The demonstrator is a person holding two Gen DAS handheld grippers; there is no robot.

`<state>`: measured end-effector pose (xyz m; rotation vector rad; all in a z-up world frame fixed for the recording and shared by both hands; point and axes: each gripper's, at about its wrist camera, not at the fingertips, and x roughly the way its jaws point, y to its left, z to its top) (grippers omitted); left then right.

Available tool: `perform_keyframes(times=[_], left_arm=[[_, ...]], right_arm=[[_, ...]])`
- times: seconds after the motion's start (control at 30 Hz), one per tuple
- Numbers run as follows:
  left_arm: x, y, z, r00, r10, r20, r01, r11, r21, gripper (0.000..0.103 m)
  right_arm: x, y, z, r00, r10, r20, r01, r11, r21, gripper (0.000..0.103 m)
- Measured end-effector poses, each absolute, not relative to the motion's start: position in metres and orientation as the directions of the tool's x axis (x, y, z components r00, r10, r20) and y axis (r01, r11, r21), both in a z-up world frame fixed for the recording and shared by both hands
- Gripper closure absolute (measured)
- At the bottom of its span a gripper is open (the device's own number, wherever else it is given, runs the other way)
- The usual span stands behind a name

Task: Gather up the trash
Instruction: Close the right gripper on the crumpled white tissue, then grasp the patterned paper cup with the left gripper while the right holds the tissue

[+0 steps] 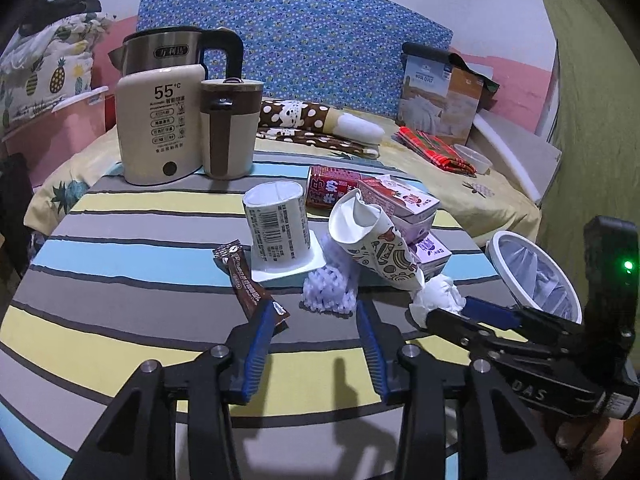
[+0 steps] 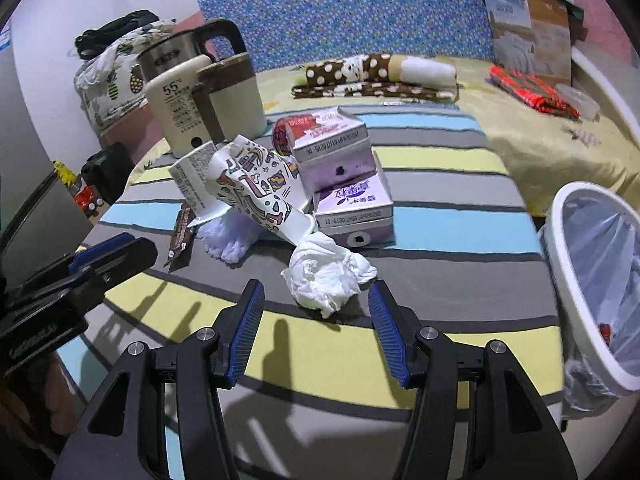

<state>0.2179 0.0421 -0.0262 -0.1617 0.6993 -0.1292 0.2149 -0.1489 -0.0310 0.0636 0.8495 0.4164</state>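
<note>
Trash lies on a striped table (image 1: 120,320): a brown sachet wrapper (image 1: 250,286), an upturned yogurt cup (image 1: 280,228), white foam netting (image 1: 332,284), a crushed paper cup (image 1: 376,248), a crumpled tissue (image 2: 326,270), purple milk cartons (image 2: 352,204) and a red can (image 1: 332,186). My left gripper (image 1: 314,314) is open just short of the wrapper and netting. My right gripper (image 2: 316,294) is open, with the tissue just ahead between its fingertips. A white bin (image 2: 596,276) with a liner stands at the table's right edge.
A kettle (image 1: 160,128) and a brown-and-cream mug (image 1: 228,128) stand at the table's far left. Behind is a bed with a spotted blanket (image 1: 316,128), a quilt pack (image 1: 440,96) and a red checked cloth (image 1: 436,148).
</note>
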Motion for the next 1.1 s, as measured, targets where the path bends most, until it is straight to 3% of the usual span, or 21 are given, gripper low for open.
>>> perform_keyframes(times=[0.07,0.2,0.3,0.7,0.9,1.1], left_arm=[[0.220,0.042,-0.027,0.755,-0.180,-0.631,0.066,0.978,-0.199,0.060],[0.224,0.039,-0.028,0.750,-0.196,-0.632,0.072,0.974,-0.216,0.060],[0.226,0.035,-0.027,0.751,-0.208,-0.627,0.080,0.971,-0.226,0.060],[0.250,0.010,-0.029,0.745,-0.263,-0.613,0.095,0.951,-0.294,0.059],[0.265,0.006,-0.031,0.746,-0.279,-0.605,0.044,0.927,-0.372,0.045],[0.280,-0.002,-0.037,0.746,-0.252,-0.617,-0.017,0.918,-0.395,0.044]], right_arm=[[0.217,-0.148,-0.032,0.576,0.382,-0.723,-0.324,0.918,0.227,0.049],[0.215,-0.151,-0.032,0.578,0.379,-0.723,-0.316,0.920,0.231,0.076],[0.213,-0.157,-0.029,0.589,0.377,-0.715,-0.311,0.922,0.230,0.081],[0.205,-0.182,-0.018,0.630,0.368,-0.684,-0.300,0.928,0.222,0.084],[0.205,-0.191,-0.017,0.638,0.363,-0.679,-0.293,0.930,0.222,0.084],[0.205,-0.198,-0.016,0.644,0.363,-0.673,-0.285,0.931,0.228,0.084]])
